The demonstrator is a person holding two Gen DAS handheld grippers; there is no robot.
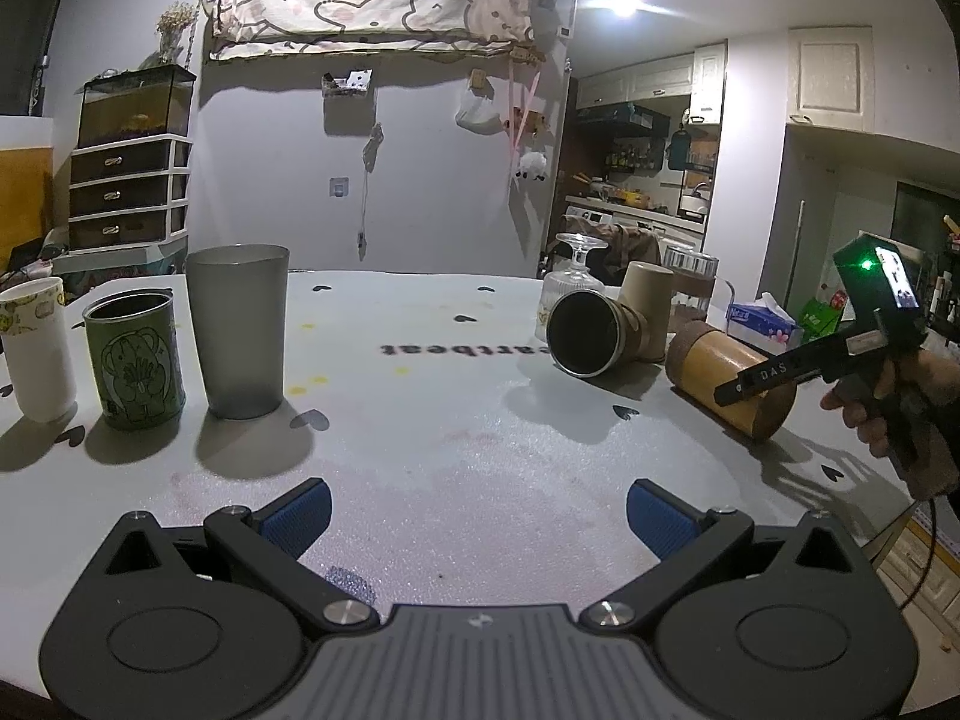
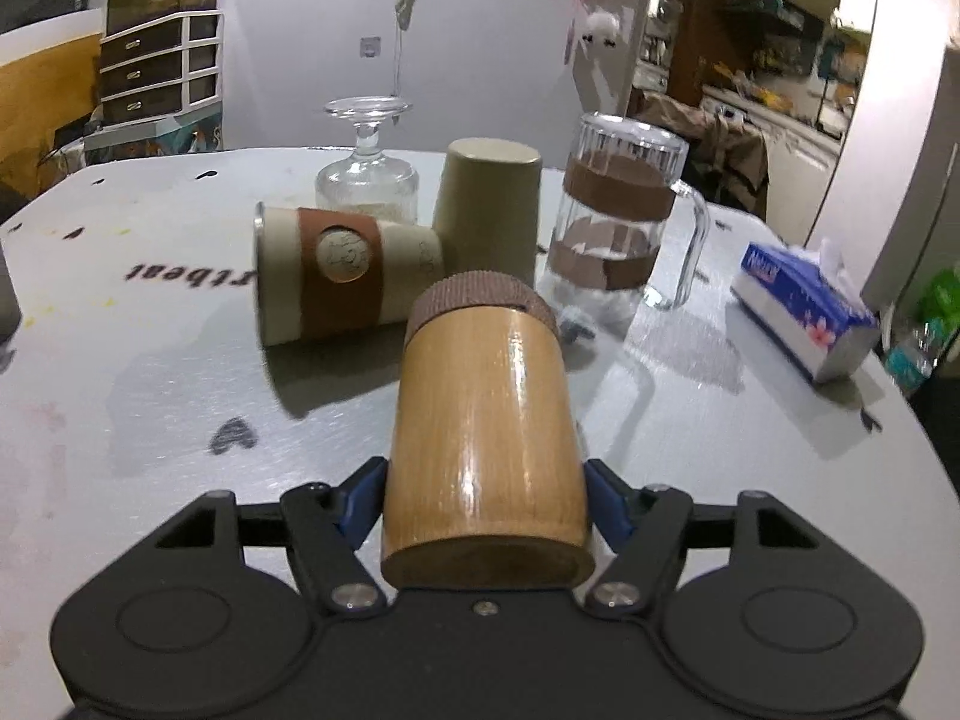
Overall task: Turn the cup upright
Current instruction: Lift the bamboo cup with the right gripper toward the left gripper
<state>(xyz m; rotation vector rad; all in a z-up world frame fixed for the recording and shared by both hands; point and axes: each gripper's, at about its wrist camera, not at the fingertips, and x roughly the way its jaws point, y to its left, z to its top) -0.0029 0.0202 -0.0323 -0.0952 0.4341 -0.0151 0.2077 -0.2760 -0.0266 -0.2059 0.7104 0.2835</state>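
Note:
A bamboo cup (image 2: 483,420) with a brown ribbed cap lies on its side on the white table, its flat base toward my right wrist camera. My right gripper (image 2: 485,501) has its blue pads against both sides of the cup near the base. In the left wrist view the same bamboo cup (image 1: 714,369) lies at the right with the right gripper (image 1: 756,381) on it. My left gripper (image 1: 480,516) is open and empty, low over the table's near side.
A beige cup with a brown sleeve (image 2: 336,270) lies on its side just beyond. An upside-down tan cup (image 2: 489,210), an inverted stemmed glass (image 2: 366,168) and a glass mug (image 2: 618,216) stand behind. A tissue box (image 2: 804,312) is right. Three upright cups (image 1: 240,330) stand left.

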